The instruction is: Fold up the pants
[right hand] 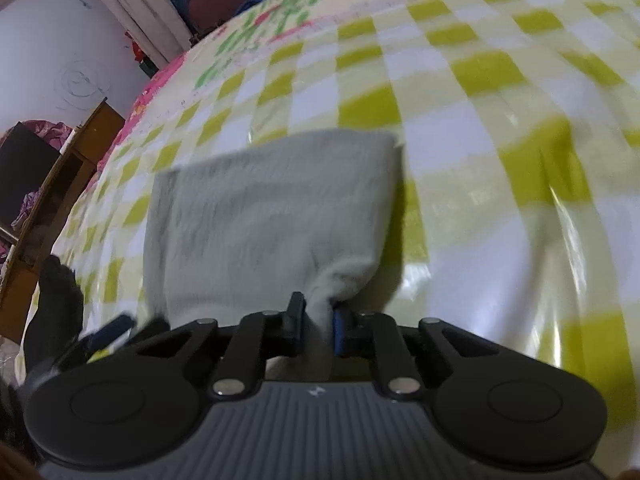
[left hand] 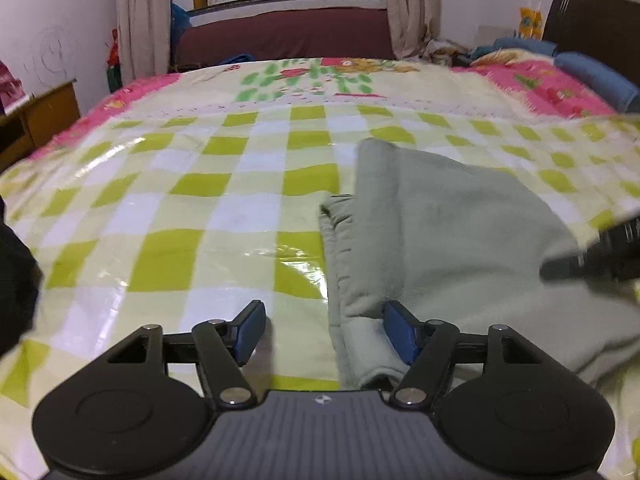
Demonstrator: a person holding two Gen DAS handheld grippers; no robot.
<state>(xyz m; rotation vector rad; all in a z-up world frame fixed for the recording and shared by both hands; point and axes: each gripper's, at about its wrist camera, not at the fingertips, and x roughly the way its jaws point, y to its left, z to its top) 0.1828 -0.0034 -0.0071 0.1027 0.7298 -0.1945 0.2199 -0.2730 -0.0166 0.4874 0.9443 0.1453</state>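
Note:
The pale grey-green pants [left hand: 440,232] lie folded in layers on the bed's checked cover [left hand: 200,200]. My left gripper [left hand: 326,330] is open at the pants' near left edge, with one blue pad [left hand: 402,336] on the cloth and the other over the cover. In the right wrist view the pants [right hand: 272,216] hang and drape from my right gripper [right hand: 318,320], which is shut on a bunched near corner of the cloth. The right gripper shows as a dark blur in the left wrist view [left hand: 600,252]. The left gripper shows blurred at the lower left of the right wrist view [right hand: 108,330].
The cover is shiny green, white and yellow checks, with a pink floral quilt [left hand: 540,80] beyond. Blue pillows [left hand: 596,76] and a dark headboard [left hand: 592,24] are at the far right. A wooden desk [left hand: 40,116] stands at the left, a window and curtains at the back.

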